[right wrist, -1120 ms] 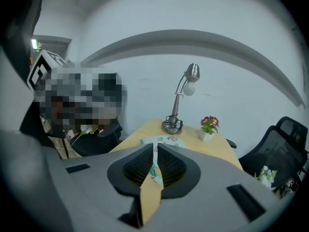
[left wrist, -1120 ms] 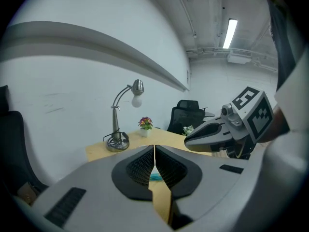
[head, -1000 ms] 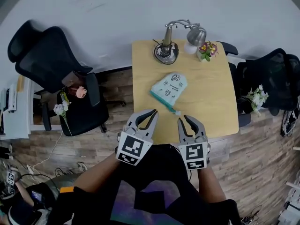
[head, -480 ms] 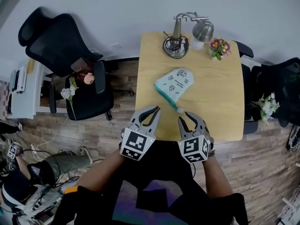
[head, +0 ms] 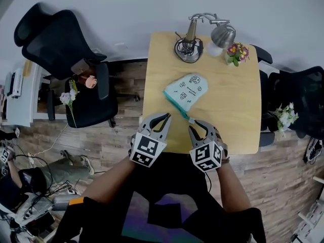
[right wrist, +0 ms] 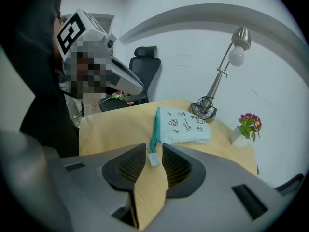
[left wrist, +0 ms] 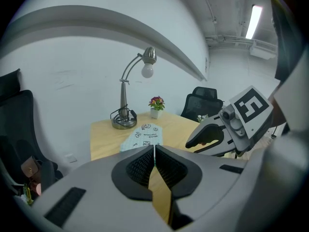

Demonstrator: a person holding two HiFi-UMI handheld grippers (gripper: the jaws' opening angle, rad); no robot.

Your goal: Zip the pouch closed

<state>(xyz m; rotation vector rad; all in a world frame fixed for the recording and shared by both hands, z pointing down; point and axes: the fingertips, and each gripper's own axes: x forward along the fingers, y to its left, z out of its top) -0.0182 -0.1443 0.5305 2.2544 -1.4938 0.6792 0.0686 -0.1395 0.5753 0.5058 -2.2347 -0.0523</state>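
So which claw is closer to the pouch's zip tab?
Right. The right gripper, jaws just opened, has the zip tab in the gap between them, ungripped; the shut left gripper sits apart, left of the pouch.

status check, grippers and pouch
Left gripper shut, empty. Right gripper just opened, pull tag between its jaws, ungripped. Pouch flat on table. Lamp, flowers well clear.

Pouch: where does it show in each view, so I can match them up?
Head view: pouch just above picture centre.
Left gripper view: pouch at centre, just above the shut jaws.
Right gripper view: pouch at centre, beyond the open jaws.
Shared landmark: desk lamp, standing behind the pouch in all three.
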